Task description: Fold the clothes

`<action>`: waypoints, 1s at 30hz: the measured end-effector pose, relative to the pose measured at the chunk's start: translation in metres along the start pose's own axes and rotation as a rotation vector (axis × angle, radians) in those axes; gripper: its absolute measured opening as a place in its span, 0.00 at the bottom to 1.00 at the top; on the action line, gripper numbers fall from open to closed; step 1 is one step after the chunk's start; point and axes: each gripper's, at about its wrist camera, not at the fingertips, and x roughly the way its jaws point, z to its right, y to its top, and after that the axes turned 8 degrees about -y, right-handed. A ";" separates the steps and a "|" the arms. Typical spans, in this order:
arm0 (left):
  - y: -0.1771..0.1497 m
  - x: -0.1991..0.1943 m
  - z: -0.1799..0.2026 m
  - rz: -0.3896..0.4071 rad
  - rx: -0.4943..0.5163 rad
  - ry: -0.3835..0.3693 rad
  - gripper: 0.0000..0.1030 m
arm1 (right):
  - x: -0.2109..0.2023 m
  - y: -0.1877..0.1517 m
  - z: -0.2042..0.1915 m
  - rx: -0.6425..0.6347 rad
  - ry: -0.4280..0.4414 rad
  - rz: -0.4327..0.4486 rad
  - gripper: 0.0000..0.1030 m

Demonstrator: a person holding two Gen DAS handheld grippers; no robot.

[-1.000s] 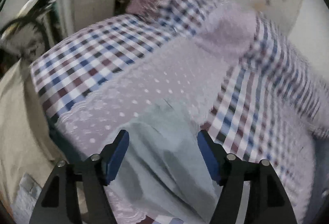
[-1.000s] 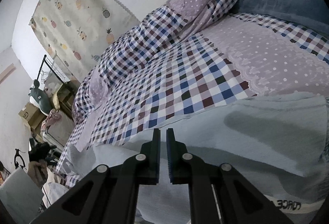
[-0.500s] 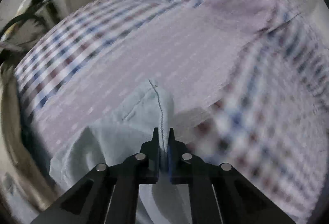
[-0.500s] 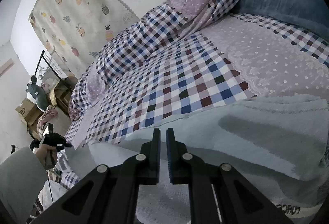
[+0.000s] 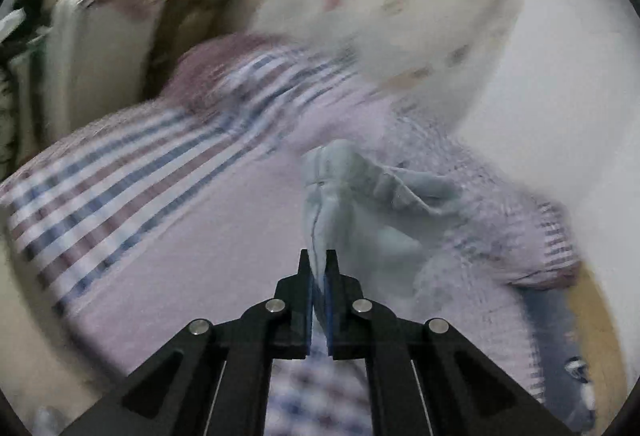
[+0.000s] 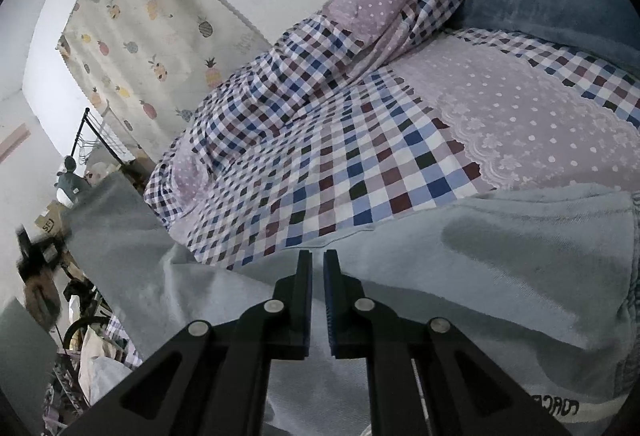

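A pale blue-grey garment [image 6: 480,256] lies spread across the near side of the bed. My right gripper [image 6: 318,256] is shut at its far edge, with fabric in the narrow gap between the fingers. The garment's left end [image 6: 112,228] is raised off the bed. In the blurred left wrist view, my left gripper [image 5: 318,256] is shut on a seamed fold of the same garment [image 5: 360,188], which bunches up above the fingertips, lifted over the bedspread.
The bed has a checked and lilac dotted cover [image 6: 360,164]. A rolled duvet [image 6: 320,56] lies along the wall, and a blue pillow [image 6: 540,4] sits at the head. A pineapple-print curtain [image 6: 152,16] hangs behind. A rack and boxes [image 6: 80,156] crowd the floor at the foot.
My left gripper shut on the garment's fold and swung it upward and toward the right. The garment's left end now rises in the right wrist view. My right gripper stayed shut in place.
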 end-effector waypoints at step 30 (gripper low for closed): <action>0.005 0.114 -0.038 -0.211 0.049 0.202 0.66 | -0.010 0.005 0.016 -0.006 -0.018 0.006 0.06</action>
